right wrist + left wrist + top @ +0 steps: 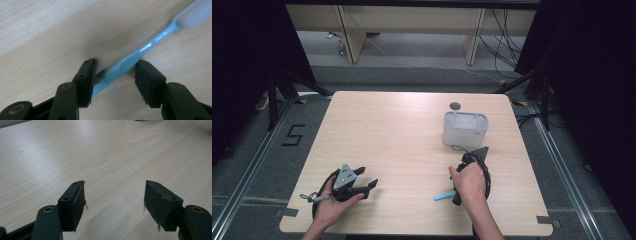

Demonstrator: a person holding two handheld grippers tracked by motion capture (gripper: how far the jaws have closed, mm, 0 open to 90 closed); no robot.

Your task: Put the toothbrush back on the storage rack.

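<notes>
Two grippers work over a pale wooden table point(402, 130), each held in one hand. At the left, the left gripper point(371, 186) rests low near the table's near edge, jaws spread wide with bare wood between them; the left gripper view confirms nothing lies between its pads point(79, 202). Toward the right, a light blue toothbrush point(130, 62) lies flat on the wood near the front edge, its handle end poking out from under the right hand point(469, 182) in the high view. The right gripper point(115, 80) points down at it, jaws partly closed and straddling the handle: in the right gripper view one pad touches or nearly touches the handle, the other stands just beside it, so the grip does not look complete. Farther back on the right stands a grey rectangular holder point(465, 129), open at the top, well apart from the brush. Step in hand, as judged: grasping the toothbrush. Next move likely calls for closing fully on the slim handle, lifting it clean off the wood, then carrying it back toward the holder.
</notes>
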